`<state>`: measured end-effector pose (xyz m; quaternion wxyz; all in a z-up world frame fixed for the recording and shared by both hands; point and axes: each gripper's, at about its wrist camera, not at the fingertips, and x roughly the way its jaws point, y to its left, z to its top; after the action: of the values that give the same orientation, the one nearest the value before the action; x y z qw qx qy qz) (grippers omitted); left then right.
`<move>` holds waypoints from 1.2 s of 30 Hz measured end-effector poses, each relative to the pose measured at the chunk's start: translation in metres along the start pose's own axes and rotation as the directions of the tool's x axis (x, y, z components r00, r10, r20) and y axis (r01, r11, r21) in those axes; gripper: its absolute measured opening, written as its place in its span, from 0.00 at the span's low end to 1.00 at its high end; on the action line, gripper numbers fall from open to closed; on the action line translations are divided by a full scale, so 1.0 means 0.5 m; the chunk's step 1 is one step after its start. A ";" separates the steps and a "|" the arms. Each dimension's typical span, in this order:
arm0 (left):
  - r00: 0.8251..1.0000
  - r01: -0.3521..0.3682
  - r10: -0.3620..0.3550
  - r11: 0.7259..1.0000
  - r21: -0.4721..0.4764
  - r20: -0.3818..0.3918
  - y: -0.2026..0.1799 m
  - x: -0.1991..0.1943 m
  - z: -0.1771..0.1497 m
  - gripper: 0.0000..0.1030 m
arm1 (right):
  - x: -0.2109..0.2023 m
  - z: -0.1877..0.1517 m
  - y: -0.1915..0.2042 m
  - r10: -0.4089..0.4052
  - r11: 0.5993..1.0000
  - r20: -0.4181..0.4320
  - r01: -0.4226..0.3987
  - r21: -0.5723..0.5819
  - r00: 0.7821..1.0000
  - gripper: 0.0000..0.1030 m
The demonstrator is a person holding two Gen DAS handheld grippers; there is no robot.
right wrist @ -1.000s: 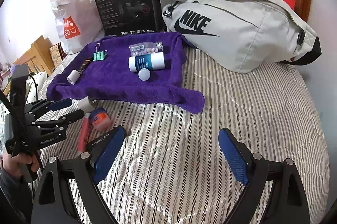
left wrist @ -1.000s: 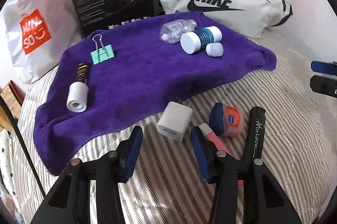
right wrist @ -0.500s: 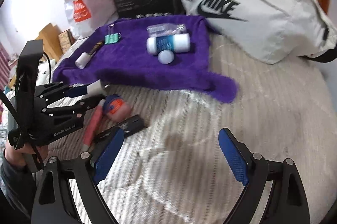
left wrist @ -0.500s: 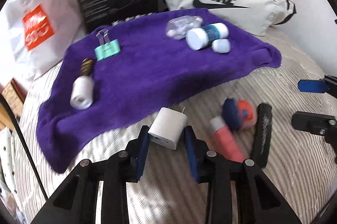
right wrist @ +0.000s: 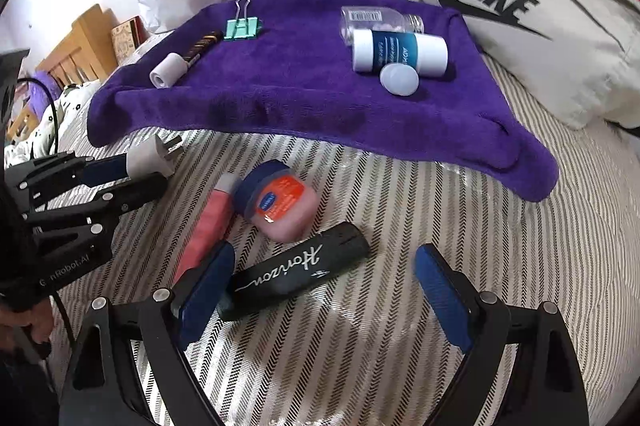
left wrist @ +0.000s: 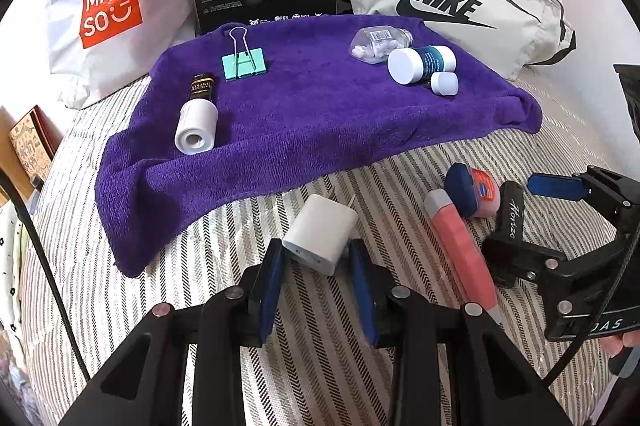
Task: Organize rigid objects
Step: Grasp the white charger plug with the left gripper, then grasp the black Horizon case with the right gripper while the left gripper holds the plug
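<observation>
White charger (left wrist: 320,240) clamped in left tool (left wrist: 318,280), right tool (right wrist: 320,294) wide open

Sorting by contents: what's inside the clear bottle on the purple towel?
The clear bottle holds small pale tablets, piled at its closed end. Its label hides some, so no count.

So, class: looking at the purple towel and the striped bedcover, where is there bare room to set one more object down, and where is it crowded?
Free: the middle of the purple towel, between the binder clip and the blue-banded bottle; also the striped bedcover right of the black Horizon case. Crowded: the towel's two back clusters, and the bedcover around the Vaseline jar.
</observation>
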<state>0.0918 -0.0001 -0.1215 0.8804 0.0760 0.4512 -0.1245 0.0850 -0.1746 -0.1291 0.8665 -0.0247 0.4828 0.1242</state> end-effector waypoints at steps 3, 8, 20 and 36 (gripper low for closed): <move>1.000 0.004 -0.004 1.000 -0.003 -0.001 0.003 -0.002 -0.003 0.31 | -0.003 -0.005 -0.009 -0.001 1.000 -0.021 0.001 -0.014 1.000 0.88; 1.000 0.002 -0.002 1.000 -0.014 0.004 0.002 -0.003 -0.005 0.31 | -0.014 -0.018 -0.045 0.005 1.000 -0.027 -0.004 0.007 1.000 0.90; 1.000 0.016 -0.016 0.999 -0.030 0.003 0.006 -0.003 -0.004 0.31 | -0.010 -0.012 -0.005 -0.069 0.995 0.016 0.069 -0.066 0.998 0.78; 1.000 0.011 -0.011 0.999 -0.033 0.002 0.009 -0.005 -0.007 0.29 | -0.022 -0.005 -0.037 -0.011 0.995 0.027 0.014 -0.101 1.000 0.21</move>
<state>0.0890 0.0056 -0.1214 0.8813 0.0587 0.4528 -0.1219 0.0820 -0.1951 -0.1223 0.8712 -0.0700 0.4643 0.1435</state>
